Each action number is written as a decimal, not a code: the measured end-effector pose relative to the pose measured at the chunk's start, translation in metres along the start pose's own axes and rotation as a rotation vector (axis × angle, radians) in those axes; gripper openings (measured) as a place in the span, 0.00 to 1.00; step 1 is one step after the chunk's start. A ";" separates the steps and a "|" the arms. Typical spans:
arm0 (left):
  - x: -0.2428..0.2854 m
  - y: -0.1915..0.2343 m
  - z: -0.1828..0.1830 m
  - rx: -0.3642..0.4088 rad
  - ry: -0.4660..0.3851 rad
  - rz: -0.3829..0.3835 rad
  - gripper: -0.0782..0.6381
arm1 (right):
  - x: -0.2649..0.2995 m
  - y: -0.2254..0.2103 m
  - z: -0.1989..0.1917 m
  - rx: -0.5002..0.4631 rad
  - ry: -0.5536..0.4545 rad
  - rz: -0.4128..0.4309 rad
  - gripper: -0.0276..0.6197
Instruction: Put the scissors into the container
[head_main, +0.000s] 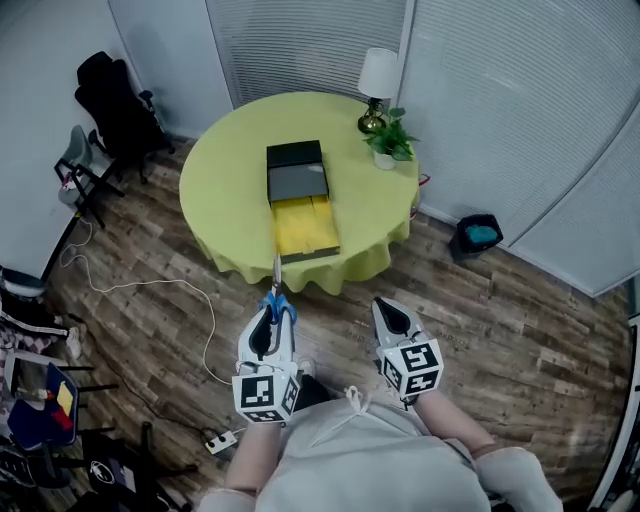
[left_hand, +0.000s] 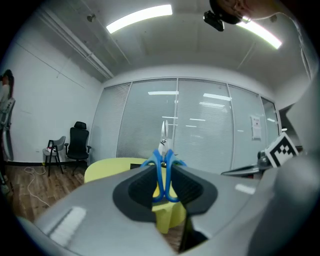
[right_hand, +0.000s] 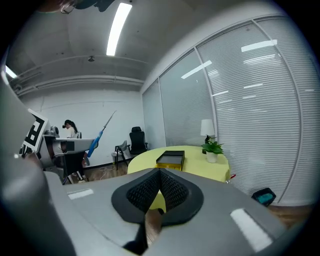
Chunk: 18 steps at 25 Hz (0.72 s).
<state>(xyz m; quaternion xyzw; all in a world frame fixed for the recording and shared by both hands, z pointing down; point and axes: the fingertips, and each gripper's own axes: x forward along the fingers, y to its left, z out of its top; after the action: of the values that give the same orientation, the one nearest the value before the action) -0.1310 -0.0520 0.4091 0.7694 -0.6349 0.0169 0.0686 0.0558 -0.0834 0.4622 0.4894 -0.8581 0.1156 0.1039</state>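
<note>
A person stands on a wood floor (head_main: 520, 330) before a round table (head_main: 225, 190) draped in yellow-green cloth, a gripper in each hand. The left gripper (head_main: 272, 312) is clamped on a pair of blue-handled scissors (left_hand: 164, 165): its own view shows both pads pressing the handles from either side, with the closed metal blades rising above the jaws. From the head view, the scissors are held off the table, over the floor just short of its near edge, blades pointing toward the container (head_main: 297, 170). That container, a black box with a yellow tray (head_main: 305, 228) drawn out toward the person, lies near the middle of the table. The right gripper (head_main: 388, 312), held level beside the left one and apart from it, has its jaws closed together with nothing between them. At the table's far side stand a lamp (head_main: 377, 75) with a white shade and a small potted plant (head_main: 390, 140), side by side. A black office chair (head_main: 115, 100) sits by the wall at left, and a dark bin (head_main: 478, 233) rests on the floor to the right of the table.
</note>
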 end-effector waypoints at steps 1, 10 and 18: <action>0.014 0.014 0.007 -0.002 -0.001 -0.013 0.24 | 0.016 0.001 0.010 0.004 -0.006 -0.014 0.04; 0.124 0.120 0.027 0.007 0.022 -0.106 0.24 | 0.151 0.027 0.050 0.024 -0.006 -0.084 0.04; 0.180 0.150 0.010 -0.017 0.083 -0.147 0.24 | 0.211 0.022 0.058 0.017 0.027 -0.104 0.04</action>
<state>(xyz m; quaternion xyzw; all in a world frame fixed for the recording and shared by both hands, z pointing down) -0.2442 -0.2563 0.4320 0.8121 -0.5732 0.0383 0.1027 -0.0720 -0.2623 0.4666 0.5326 -0.8290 0.1239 0.1173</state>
